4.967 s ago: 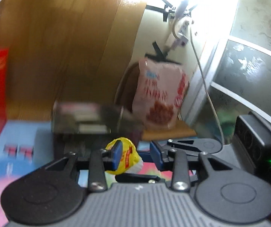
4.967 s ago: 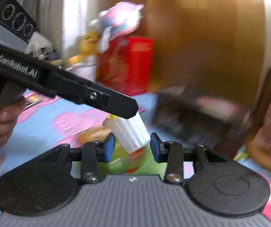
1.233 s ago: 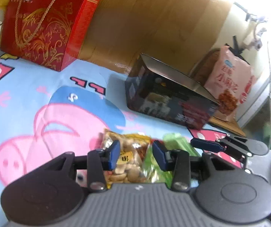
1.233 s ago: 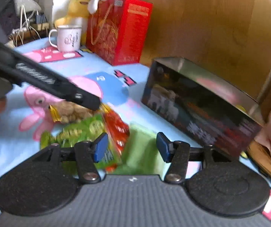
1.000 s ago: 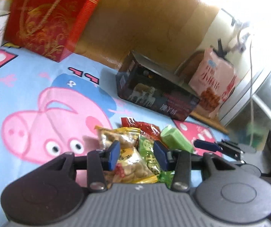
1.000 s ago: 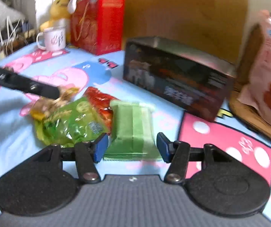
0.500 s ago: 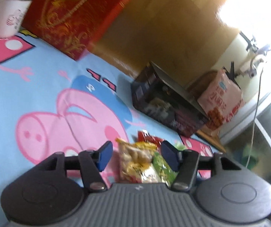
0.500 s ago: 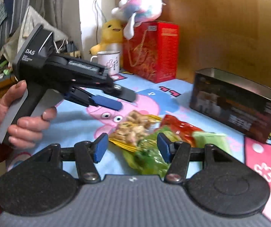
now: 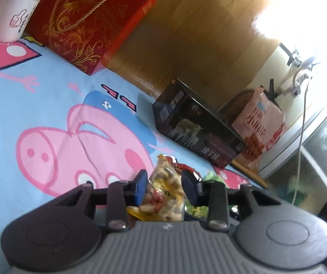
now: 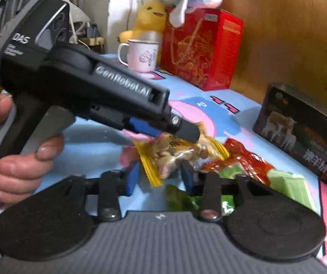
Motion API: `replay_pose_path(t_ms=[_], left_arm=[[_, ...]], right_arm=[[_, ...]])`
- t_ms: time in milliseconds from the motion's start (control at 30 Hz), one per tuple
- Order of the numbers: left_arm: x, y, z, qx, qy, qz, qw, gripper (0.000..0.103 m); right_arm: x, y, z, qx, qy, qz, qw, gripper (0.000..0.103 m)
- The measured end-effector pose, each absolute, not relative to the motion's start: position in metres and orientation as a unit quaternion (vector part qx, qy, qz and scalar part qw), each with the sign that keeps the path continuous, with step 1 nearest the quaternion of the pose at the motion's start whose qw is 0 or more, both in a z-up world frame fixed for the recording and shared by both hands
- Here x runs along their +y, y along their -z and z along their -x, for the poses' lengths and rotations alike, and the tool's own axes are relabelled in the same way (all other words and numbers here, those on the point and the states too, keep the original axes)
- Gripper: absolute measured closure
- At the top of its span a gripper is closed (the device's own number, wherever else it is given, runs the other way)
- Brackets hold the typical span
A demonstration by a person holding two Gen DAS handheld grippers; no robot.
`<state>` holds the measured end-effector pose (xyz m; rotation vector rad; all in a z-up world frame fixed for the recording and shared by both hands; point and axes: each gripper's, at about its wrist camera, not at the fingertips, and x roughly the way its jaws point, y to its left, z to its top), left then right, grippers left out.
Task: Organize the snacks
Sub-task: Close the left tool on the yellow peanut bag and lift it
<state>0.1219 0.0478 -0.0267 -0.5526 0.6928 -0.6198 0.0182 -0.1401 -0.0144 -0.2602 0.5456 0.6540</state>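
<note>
A clear, yellow-edged nut packet (image 9: 163, 194) sits between the blue pads of my left gripper (image 9: 165, 186), which is shut on it. In the right wrist view the left gripper (image 10: 174, 134), held by a hand (image 10: 19, 164), lifts the nut packet (image 10: 174, 155) off the pile. The packet's lower corner hangs between the jaws of my right gripper (image 10: 160, 177). Those jaws are closing, and the pads stand clear of the packet. A red packet (image 10: 248, 162), a green wafer pack (image 10: 286, 185) and a green bag (image 10: 186, 198) lie on the cloth. The open dark tin box (image 10: 300, 132) stands behind them.
A red gift box (image 9: 88, 22) and a white mug (image 9: 10, 18) stand at the back left of the pig-print cloth (image 9: 49, 114). A pink snack bag (image 9: 259, 125) leans beyond the tin. Plush toys (image 10: 149, 16) sit by the gift box, against a wooden panel.
My left jaws, wide apart half a second ago, have closed on the nut packet and raised it. The right jaws have narrowed, and the right gripper has come up close under the packet.
</note>
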Motion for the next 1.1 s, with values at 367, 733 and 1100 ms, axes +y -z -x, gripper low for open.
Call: replay_pose_path(t_ms=[367,733,1100], left_arm=[[0.048,0.034,-0.132,0.356,0.297,0.279,0.841,0.066],[0.049,0.035,-0.132,0.357,0.297,0.282,0.839,0.066],[0.049,0.035,-0.132,0.357,0.297,0.282,0.84,0.063]], right_arm=[[-0.155,0.014,-0.03,0.29,-0.31,0.054,0.904,0.064],[-0.155,0.014,-0.029,0.291,-0.308,0.054,0.904,0.064],[-0.155,0.014,-0.03,0.291,-0.309,0.054,0.904,0.064]])
